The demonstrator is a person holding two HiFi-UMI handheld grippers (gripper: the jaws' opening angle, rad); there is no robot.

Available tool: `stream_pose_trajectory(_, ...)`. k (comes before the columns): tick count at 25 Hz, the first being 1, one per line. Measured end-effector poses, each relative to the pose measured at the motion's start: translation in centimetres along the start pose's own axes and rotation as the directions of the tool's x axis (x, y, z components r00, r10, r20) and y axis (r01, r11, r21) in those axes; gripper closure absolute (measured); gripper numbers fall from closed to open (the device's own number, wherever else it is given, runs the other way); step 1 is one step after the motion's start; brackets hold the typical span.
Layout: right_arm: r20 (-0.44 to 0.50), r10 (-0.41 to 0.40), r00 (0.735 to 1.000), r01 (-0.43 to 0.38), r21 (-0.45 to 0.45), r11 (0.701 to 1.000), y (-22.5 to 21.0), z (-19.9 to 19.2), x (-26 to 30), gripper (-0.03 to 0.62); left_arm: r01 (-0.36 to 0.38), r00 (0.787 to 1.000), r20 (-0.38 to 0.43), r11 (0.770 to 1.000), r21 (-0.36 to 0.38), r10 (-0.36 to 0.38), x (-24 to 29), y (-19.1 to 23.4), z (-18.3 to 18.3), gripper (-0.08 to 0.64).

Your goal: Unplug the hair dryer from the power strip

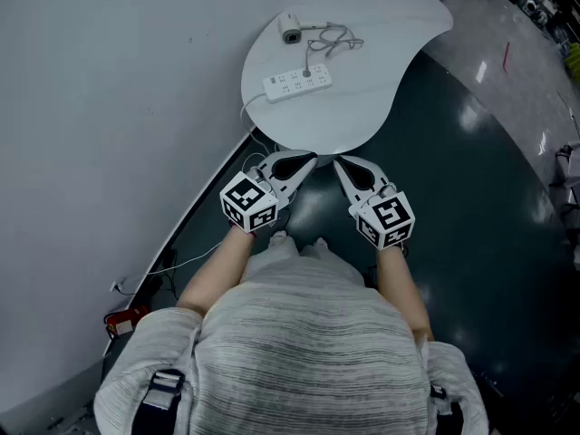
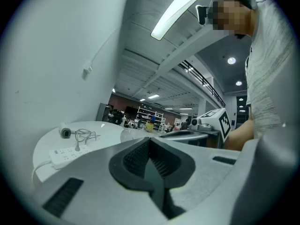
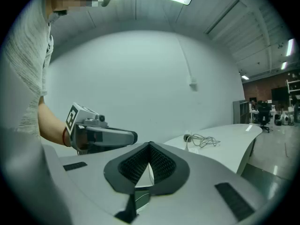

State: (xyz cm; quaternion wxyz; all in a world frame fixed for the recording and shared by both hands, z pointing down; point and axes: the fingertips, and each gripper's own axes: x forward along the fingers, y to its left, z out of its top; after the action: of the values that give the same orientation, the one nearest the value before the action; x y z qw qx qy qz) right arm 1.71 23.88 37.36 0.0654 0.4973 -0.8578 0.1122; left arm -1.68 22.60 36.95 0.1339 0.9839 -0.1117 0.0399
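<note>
Now — left gripper (image 1: 309, 160): clenched, its pads pressing together on nothing, touching nothing.
Right gripper (image 1: 338, 162): clenched too and gripping nothing, its tip hanging just beside the left one's.
Hands: both are being held out in front of the person's body, forearms bare below grey striped sleeves. The grippers are angling toward each other in a V and pointing roughly level, dipping a little.
Dryer (image 1: 290, 30): lying on the far left part of the table, well apart from both grippers.
Cord (image 1: 337, 40): lying in a loose tangle just beside the dryer, its plug (image 1: 308, 71) standing in the strip.
Strip (image 1: 297, 83): lying flat between the dryer and the table's near edge, its own white lead trailing off the left rim.
Table (image 1: 390, 21): white and rounded, standing close to the wall, its near edge lying just ahead of the gripper tips.
Room: a pale wall (image 1: 109, 107) is running along the left and a dark glossy floor (image 1: 471, 207) is reflecting ceiling lights — in the left gripper view an open hall with shelving is showing far behind the table.
</note>
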Motion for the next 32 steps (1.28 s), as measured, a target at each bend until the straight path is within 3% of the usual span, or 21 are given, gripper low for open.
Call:
stream_pose_trajectory(4, 0.014, 0.017, 1.0, -0.016, -0.026, 1.0, -0.8, -0.1, -0.7, 0.568, -0.014, 1.0, 0.002, 0.999, 0.032, 0.014, 1.7, -1.2, -0.6, 0.554)
stream_pose_trajectory(19, 0.015, 0.108, 0.994, -0.108, 0.016, 0.994, -1.2, -1.0, -0.8, 0.568, -0.081, 0.997, 0.002, 0.996, 0.023, 0.081, 3.0, -1.1, -1.1, 0.552)
stream_pose_trajectory(22, 0.027, 0.128, 0.991, -0.13, 0.05, 0.99, -1.7, -0.9, -0.4, 0.565, -0.088, 0.996, 0.0, 0.996, 0.024, 0.088, 3.5, -0.3, -1.1, 0.552)
stream_pose_trajectory(32, -0.016, 0.132, 0.991, -0.131, 0.011, 0.991, -5.7, -0.5, 2.3, 0.565, -0.099, 0.995, -0.014, 0.994, 0.036, 0.1, 5.8, 4.3, -1.1, 0.552)
